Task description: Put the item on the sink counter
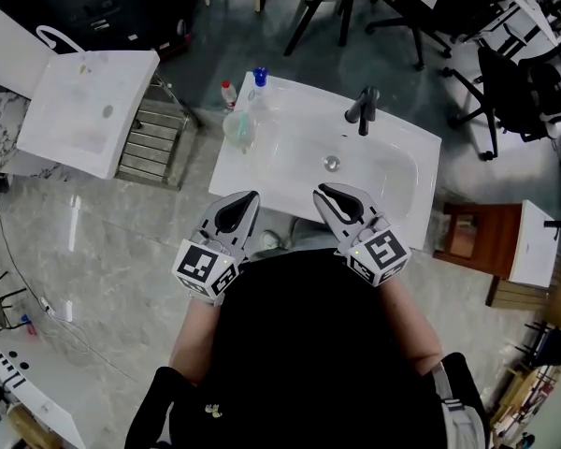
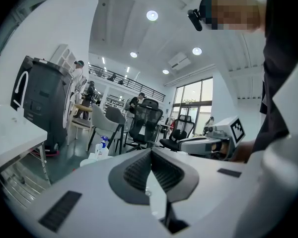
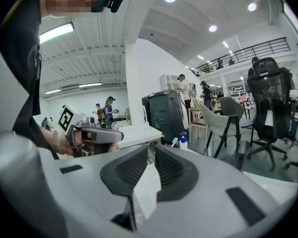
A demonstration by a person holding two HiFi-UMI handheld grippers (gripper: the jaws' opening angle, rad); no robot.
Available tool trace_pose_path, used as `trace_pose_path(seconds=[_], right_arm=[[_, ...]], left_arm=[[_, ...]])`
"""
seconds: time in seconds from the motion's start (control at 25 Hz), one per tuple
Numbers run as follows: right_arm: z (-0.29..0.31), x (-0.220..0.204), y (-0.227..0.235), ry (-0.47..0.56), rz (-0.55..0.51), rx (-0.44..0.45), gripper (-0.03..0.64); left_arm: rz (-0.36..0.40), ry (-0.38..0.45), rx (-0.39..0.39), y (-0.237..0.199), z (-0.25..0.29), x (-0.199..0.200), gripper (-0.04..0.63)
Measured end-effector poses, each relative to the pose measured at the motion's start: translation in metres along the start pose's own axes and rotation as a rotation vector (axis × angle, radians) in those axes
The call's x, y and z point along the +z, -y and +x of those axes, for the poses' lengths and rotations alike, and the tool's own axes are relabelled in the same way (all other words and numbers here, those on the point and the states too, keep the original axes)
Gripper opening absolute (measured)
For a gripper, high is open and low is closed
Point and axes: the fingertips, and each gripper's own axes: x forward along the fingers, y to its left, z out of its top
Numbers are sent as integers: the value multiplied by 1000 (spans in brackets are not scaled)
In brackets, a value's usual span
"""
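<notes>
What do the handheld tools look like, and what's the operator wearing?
Left tool and right tool: light grey plastic shells, black ribbed pads, each carrying a white cube with black square markers. No cables visible. Person wears a black top.

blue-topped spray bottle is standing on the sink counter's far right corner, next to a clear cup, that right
Not quite. The blue-topped spray bottle stands on the sink counter's far left corner, not the right, next to the clear cup. The head view shows it. The faucet is the thing further right.
</notes>
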Motion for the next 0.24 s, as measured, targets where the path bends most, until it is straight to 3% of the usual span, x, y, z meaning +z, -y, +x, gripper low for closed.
trace_pose_path(seconds=[0.24], right_arm=[[-2, -1, -1, -3, 0, -4, 64]], left_arm=[[27, -13, 8, 2, 0, -5, 21]])
